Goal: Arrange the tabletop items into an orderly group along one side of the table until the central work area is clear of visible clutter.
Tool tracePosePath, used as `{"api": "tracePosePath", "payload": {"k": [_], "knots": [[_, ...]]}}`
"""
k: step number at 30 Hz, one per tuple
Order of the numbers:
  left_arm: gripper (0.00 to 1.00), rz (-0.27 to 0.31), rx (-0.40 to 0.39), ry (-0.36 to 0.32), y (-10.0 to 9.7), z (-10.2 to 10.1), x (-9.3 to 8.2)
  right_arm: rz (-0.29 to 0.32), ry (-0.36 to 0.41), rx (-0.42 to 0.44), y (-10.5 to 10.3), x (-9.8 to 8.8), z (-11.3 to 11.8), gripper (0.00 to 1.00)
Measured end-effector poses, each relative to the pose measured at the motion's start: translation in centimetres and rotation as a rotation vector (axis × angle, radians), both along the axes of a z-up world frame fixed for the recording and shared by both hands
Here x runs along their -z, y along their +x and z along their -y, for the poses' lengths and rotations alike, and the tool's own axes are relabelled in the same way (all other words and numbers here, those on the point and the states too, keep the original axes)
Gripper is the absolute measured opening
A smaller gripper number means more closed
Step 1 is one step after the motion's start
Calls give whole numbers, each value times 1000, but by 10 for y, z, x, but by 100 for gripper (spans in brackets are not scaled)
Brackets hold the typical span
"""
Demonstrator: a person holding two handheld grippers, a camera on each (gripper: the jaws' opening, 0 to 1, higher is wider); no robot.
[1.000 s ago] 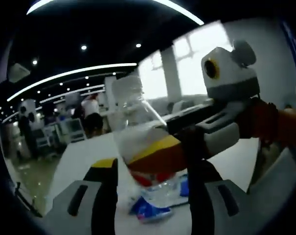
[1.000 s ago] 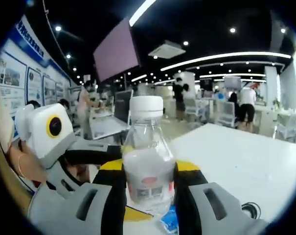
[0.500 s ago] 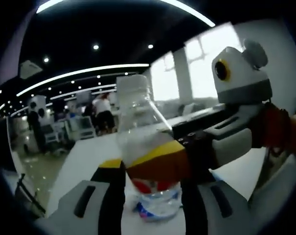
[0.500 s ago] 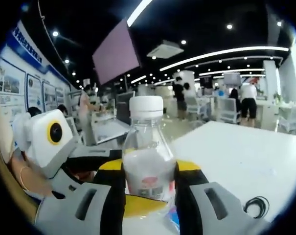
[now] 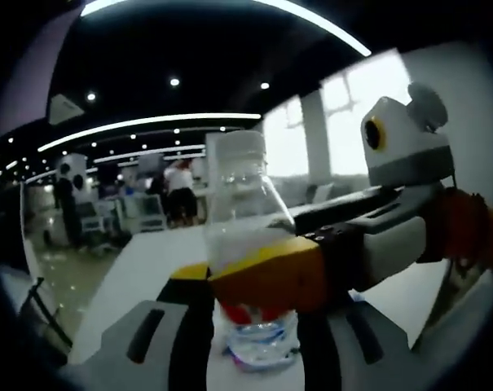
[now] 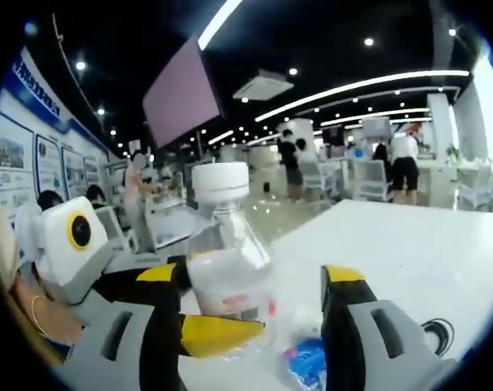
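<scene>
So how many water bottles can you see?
1. The clear water bottle with a white cap stands on the white table, between the left gripper's jaws and beside the open right gripper. Others may be hidden behind the grippers.

Left tongs: grey plastic bodies with slotted recesses, black inner jaw faces, yellow tips. Right tongs: same build, grey housings, black jaws capped yellow. Beside the left tongs in the left gripper view, a hand grips the right tongs' black handle; red-orange band at the wrist.
</scene>
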State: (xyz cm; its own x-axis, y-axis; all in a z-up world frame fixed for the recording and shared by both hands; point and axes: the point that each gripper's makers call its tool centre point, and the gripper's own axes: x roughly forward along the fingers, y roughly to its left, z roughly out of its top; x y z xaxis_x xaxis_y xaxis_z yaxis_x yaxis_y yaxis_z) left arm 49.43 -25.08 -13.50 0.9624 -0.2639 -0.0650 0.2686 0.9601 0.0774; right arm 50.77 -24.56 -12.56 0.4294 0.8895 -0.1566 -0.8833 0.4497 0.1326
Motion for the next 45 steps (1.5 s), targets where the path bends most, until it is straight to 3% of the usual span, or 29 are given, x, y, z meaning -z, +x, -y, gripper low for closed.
{"api": "tracePosePath", "payload": {"k": [4,8,18,28,34,45], "knots": [[35,-16,-10,-2,2,-4,5,-11,25,26,3,-1,2,95],[35,-22,-22,-22,2,-8,7,-19,41,63,10,-2,10,99],[36,-29,-65,-23,12,-28,10,-20,41,106,14,4,34,99],[36,-25,-123,-15,27,-61,10,-65,-43,174,18,40,76,99],[36,-27,-148,-27,37,-81,14,-46,-83,234,22,55,104,99],[36,-31,-191,-21,71,-119,13,-135,-111,325,14,94,145,99]]}}
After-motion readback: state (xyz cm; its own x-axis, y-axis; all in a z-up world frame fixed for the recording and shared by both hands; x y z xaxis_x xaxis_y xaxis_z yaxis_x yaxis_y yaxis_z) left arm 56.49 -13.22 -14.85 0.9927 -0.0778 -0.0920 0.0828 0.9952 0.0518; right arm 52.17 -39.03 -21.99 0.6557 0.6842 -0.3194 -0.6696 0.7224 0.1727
